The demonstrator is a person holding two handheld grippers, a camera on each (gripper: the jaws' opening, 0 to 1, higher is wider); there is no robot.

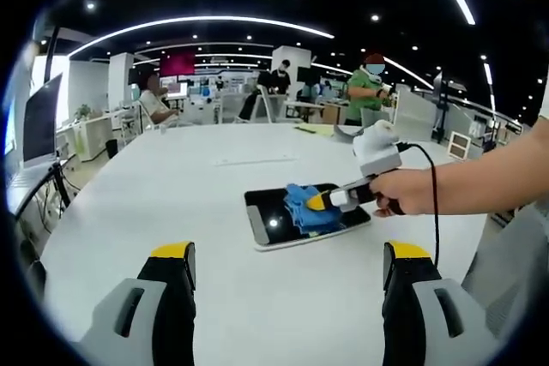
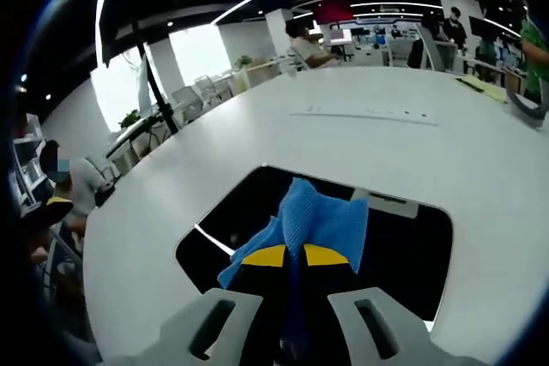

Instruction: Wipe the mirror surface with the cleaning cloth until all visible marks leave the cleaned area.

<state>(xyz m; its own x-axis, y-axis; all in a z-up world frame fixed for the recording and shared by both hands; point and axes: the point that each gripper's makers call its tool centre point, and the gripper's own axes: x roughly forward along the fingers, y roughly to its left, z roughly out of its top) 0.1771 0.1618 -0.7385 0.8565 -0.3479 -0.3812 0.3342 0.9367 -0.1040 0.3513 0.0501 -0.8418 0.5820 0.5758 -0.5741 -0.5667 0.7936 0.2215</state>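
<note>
A dark rectangular mirror (image 1: 274, 219) lies flat on the white table (image 1: 189, 186). A blue cleaning cloth (image 1: 307, 209) rests on the mirror's middle, pinched by my right gripper (image 1: 316, 202), which comes in from the right in a person's hand. In the right gripper view the yellow-tipped jaws of that right gripper (image 2: 294, 255) are shut on the cloth (image 2: 319, 216), pressed against the mirror (image 2: 395, 250). My left gripper (image 1: 287, 255) hovers over the table in front of the mirror, jaws wide apart and holding nothing.
The white table stretches far beyond the mirror. A monitor (image 1: 41, 117) stands at the left edge. Several people sit or stand at desks (image 1: 292, 105) in the background. A cable (image 1: 433, 203) trails from the right gripper.
</note>
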